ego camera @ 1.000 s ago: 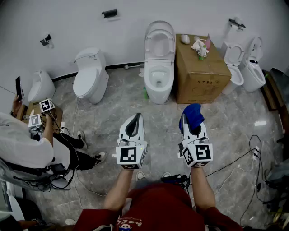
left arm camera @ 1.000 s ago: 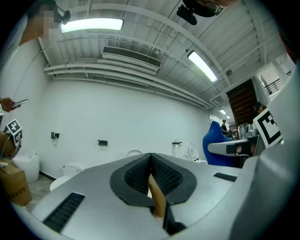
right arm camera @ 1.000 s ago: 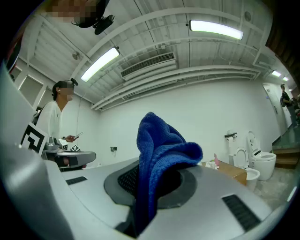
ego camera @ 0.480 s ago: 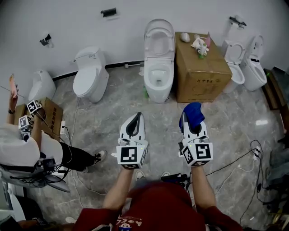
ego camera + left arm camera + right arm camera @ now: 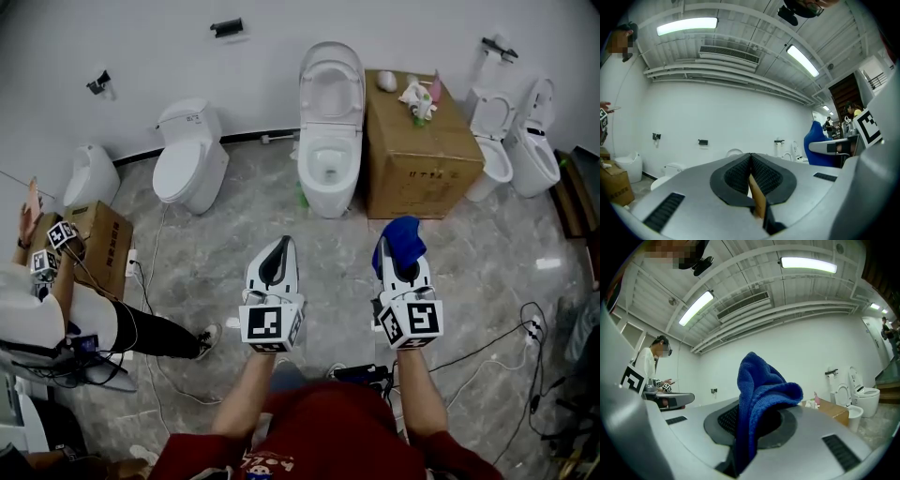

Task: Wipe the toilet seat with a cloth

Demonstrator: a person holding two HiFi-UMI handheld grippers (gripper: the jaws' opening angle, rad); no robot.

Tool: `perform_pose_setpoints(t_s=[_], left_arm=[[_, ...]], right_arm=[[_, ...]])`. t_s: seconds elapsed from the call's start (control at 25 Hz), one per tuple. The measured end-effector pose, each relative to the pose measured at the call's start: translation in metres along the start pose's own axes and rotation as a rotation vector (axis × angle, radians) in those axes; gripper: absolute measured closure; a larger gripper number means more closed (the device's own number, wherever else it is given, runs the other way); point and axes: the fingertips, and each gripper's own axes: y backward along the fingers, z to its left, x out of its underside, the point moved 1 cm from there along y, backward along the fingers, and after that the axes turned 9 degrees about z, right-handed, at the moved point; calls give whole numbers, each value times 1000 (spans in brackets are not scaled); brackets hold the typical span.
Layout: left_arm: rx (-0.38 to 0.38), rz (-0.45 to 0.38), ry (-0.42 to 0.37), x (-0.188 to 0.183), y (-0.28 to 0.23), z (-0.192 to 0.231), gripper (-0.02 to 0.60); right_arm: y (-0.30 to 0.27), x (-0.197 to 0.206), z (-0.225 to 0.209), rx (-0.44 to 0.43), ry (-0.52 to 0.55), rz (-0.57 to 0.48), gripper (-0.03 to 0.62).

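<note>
a blue cloth (image 5: 759,394) is clamped in the right gripper (image 5: 392,253), its folds bunched up over the jaws. the left gripper (image 5: 279,248) is held alongside, jaws pressed together with nothing between them. both are pointed level toward a white toilet (image 5: 330,141) set against the far wall, lid raised, well apart from the cloth. a box (image 5: 417,141) is seen just beside the toilet, on its right.
</note>
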Motion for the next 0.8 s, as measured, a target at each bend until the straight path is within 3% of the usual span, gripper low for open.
perform_pose_setpoints(t_s=[0.4,0.8], left_arm=[[-11,7,-2,9,-57,31,566],[31,-10,1,-6,-175,133,566]], right_arm=[[-68,9,-14,-16,-6,16,534],[-220,-3,-5,24,18,49,533]])
